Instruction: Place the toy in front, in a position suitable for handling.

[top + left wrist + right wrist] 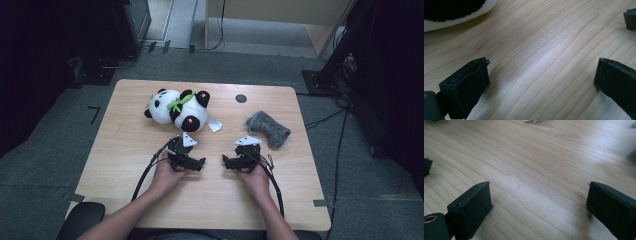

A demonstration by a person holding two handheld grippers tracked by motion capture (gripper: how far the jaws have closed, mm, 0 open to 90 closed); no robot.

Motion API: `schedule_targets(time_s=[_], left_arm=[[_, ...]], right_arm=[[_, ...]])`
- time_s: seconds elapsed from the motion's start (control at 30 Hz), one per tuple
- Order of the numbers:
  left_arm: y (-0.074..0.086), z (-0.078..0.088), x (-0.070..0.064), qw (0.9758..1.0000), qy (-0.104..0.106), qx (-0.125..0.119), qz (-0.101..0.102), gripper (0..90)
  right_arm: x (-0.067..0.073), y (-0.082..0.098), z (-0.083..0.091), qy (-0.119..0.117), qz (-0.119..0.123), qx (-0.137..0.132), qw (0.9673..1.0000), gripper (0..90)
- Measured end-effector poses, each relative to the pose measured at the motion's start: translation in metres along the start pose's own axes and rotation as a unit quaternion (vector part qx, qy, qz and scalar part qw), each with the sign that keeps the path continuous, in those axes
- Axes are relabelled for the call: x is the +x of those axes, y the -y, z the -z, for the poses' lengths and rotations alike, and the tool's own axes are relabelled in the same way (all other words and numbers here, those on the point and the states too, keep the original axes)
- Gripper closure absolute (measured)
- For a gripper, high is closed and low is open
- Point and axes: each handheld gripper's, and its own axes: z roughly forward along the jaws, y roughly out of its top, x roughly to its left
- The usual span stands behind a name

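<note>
You hold both hand-held grippers low over the wooden surface [125,150], tips facing each other w/ a gap between. Left hand-held gripper [201,161]: jaws spread wide, nothing in them. Right hand-held gripper [225,161]: same, released. Panda plush [177,110] lies just beyond the left one; grey sock [267,129] just beyond the right.

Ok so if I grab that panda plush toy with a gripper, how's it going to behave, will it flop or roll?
The panda plush toy looks soft and stuffed, so it would probably squash under the jaws rather than resist. Its rounded body lies on its side on the table, so a push may rock or roll it slightly. It likely weighs little for its bulk, and the limbs may dangle when lifted.
</note>
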Motion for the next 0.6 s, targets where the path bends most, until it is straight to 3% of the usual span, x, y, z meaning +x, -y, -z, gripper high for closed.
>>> schedule_targets(time_s=[0.13,0.23,0.37,0.43,0.47,0.57,0.6], left_arm=[[0.0,0.0,0.0,1.0,0.003,0.0,-0.003,0.0],[0.001,0.003,0.003,0.9997,0.014,-0.012,-0.013,8.8],[0.0,0.005,0.005,0.9997,0.018,-0.01,-0.011,15.5],[-0.001,0.007,0.006,0.9996,0.027,-0.006,-0.007,18.4],[-0.003,0.01,0.008,0.999,0.043,-0.005,-0.004,23.4],[-0.005,0.015,0.009,0.9989,0.046,-0.01,-0.008,24.4],[-0.007,0.018,0.009,0.9988,0.046,-0.011,-0.014,24.4]], right_arm=[[0.004,-0.001,-0.001,0.016,-0.016,0.0,0.9997,5.8],[0.007,-0.002,0.001,0.023,-0.025,-0.005,0.9994,18.4],[0.009,-0.004,0.002,0.016,-0.018,0.002,0.9997,22.2],[0.007,-0.006,0.004,0.014,-0.012,0.014,0.9997,24.0],[0.006,-0.007,0.006,0.017,-0.01,0.015,0.9997,24.2],[0.004,-0.008,0.009,0.014,-0.012,0.012,0.9997,24.9],[0.001,-0.009,0.014,0.003,-0.021,0.002,0.9998,28.4]])
